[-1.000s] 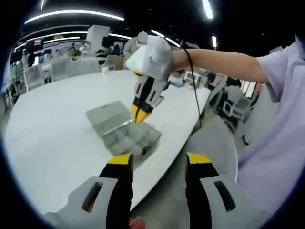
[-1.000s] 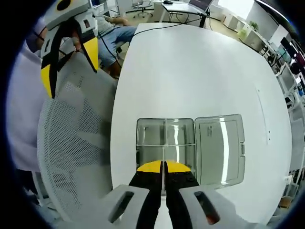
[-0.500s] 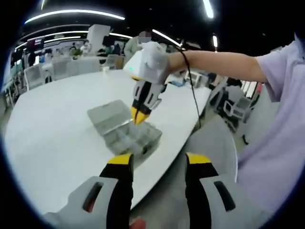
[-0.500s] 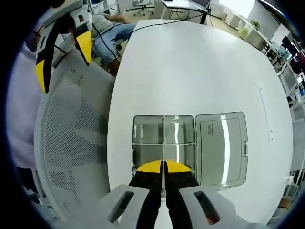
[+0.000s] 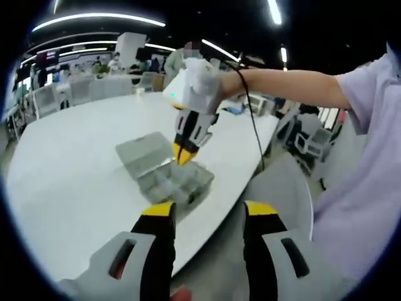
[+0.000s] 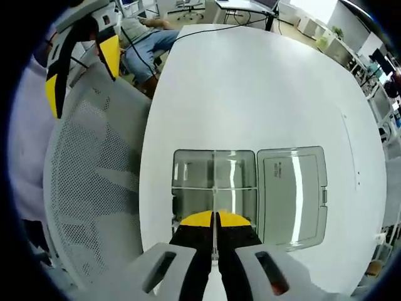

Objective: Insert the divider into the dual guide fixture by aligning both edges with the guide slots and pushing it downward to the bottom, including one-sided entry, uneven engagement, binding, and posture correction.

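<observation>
A clear plastic compartment box lies on the white table with its lid swung open to the right. My right gripper hangs straight above the box, shut on a thin clear divider that stands edge-on over the box's middle line. In the left gripper view the right gripper points its yellow tips down at the box, just over it. My left gripper is open and holds nothing, well back from the table edge; it appears again as the left gripper over a chair.
A white mesh chair stands at the table's near edge, beside the box. A person's bare arm and pale sleeve reach in from the right. A black cable hangs from the right gripper. Other desks and chairs stand far behind.
The right gripper has drifted a little over the box, which now sits more squarely under it. The left gripper has stayed open and still.
</observation>
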Motion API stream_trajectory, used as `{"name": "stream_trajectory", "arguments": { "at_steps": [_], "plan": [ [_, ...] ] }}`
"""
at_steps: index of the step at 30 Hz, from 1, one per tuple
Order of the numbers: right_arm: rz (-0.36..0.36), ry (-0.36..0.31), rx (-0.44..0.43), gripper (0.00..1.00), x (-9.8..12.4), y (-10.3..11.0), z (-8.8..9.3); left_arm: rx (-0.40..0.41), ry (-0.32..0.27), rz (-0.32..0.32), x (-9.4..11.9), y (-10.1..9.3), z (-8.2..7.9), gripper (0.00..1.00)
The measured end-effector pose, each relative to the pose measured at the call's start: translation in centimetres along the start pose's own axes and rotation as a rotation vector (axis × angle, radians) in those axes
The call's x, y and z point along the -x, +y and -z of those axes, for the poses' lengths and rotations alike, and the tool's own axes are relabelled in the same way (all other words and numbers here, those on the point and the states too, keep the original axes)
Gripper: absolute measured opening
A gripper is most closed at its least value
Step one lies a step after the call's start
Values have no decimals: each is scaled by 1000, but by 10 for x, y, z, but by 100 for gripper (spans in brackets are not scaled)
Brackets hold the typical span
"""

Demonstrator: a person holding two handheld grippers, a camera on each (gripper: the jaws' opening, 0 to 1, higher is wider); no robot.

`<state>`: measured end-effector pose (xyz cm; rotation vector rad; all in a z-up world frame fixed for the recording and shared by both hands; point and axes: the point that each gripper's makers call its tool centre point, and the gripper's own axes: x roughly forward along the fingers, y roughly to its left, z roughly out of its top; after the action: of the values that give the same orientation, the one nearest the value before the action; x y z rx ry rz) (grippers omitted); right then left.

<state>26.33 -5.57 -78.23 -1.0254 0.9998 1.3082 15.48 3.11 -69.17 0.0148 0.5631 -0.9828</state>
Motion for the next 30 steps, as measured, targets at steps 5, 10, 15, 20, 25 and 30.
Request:
{"name": "stream_trajectory", "arguments": {
  "at_steps": [5, 10, 15, 20, 25, 30],
  "plan": [
    [-1, -3, -1, 0, -3, -1, -1, 5, 1, -6, 1, 1, 1, 41],
    [-3, -7, -8, 0, -4, -1, -3, 9, 1, -10, 1, 2, 2, 41],
    [4, -13, -12, 0, -1, -4, -2, 12, 2, -11, 1, 3, 3, 41],
    [-2, -50, -57, 0, 3, -5, -3, 14, 4, -8, 0, 2, 3, 40],
    [0, -66, -75, 0, 0, -6, -3, 11, 5, -4, -2, 1, 3, 40],
    [-4, -79, -76, 0, -4, -5, -2, 15, 6, -11, 0, 3, 3, 40]
  ]
}}
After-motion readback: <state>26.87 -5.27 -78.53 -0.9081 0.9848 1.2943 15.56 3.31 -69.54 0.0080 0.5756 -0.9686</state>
